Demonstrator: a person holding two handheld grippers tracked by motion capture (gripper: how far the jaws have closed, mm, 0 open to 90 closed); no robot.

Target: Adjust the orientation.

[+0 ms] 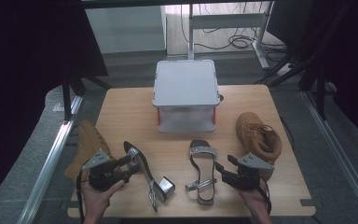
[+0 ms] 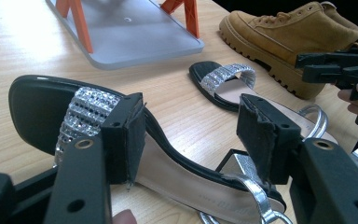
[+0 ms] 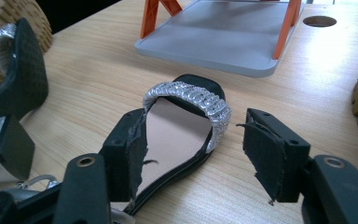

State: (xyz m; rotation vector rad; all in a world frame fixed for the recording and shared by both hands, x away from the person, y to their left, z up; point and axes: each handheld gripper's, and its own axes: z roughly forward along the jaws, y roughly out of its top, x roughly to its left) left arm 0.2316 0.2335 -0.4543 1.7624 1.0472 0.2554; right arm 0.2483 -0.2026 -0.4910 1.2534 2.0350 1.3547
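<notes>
Two black sandals with glittery straps sit at the near half of the tabletop [image 1: 121, 102]. The left sandal [image 1: 142, 175] lies tipped on its side, its block heel [image 1: 167, 185] toward six o'clock, toe toward eleven. The left claw [image 1: 129, 164] is right at its strap end, jaws wide apart, straddling the sole in the left gripper view; whether a pad actually brushes the strap is hard to call from here, but nothing is clamped. The right sandal [image 1: 202, 170] lies flat, sole down, toe toward twelve. The right claw [image 1: 223, 165] comes in from its three o'clock side, jaws spread just as wide, the sandal lying between and beyond them in the right gripper view, ungripped. Out at two o'clock from that sandal rests a tan boot [image 1: 257, 135]; another tan boot [image 1: 86, 147] lies at the tabletop's nine o'clock edge. At twelve o'clock stands a grey shelf [image 1: 185, 84] on orange legs.
</notes>
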